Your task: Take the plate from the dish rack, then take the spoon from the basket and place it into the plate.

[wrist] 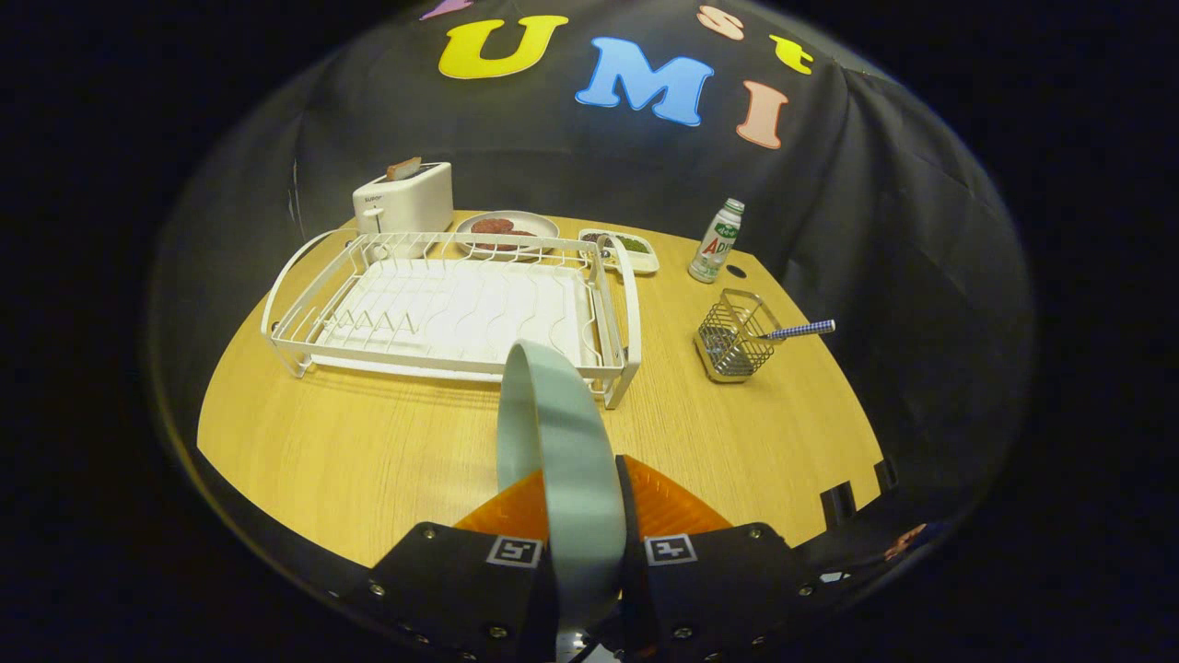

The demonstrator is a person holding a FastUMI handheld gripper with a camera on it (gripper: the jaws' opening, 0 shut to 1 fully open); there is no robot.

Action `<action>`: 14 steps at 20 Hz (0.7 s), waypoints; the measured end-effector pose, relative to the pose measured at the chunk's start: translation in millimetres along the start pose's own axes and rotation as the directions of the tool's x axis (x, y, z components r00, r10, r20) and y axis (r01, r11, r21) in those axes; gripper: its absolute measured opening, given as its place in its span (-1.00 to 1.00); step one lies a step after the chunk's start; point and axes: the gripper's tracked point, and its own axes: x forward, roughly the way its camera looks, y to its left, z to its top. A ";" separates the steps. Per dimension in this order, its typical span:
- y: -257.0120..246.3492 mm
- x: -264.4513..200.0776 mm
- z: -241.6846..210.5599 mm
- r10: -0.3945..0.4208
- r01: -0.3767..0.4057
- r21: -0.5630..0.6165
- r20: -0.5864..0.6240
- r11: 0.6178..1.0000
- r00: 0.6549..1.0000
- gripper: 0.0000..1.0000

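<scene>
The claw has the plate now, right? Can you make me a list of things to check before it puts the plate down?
1. Plate gripped: ok, it stands on edge between the fingers of the claw, both pressing it.
2. Plate out of the dish rack: ok, the rack holds no dishes.
3. Bare table in front of the rack for setting it down: ok.
4. Spoon waiting: ok, its handle sticks out of the wire basket.
5. Bottle out of the way: ok, it stands beyond the basket.
6. How high the plate is above the table: cannot tell.
</scene>
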 end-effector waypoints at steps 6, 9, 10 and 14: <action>26.3 12.9 -11.8 0.235 -0.227 0.172 -0.028 0.959 0.972 -0.48; 34.4 21.1 -16.0 0.313 -0.294 0.240 -0.044 0.925 0.949 -0.48; 36.8 24.9 -18.0 0.341 -0.315 0.277 -0.052 0.908 0.939 -0.48; 52.5 37.0 -30.9 0.449 -0.374 0.430 -0.086 0.822 0.889 -0.48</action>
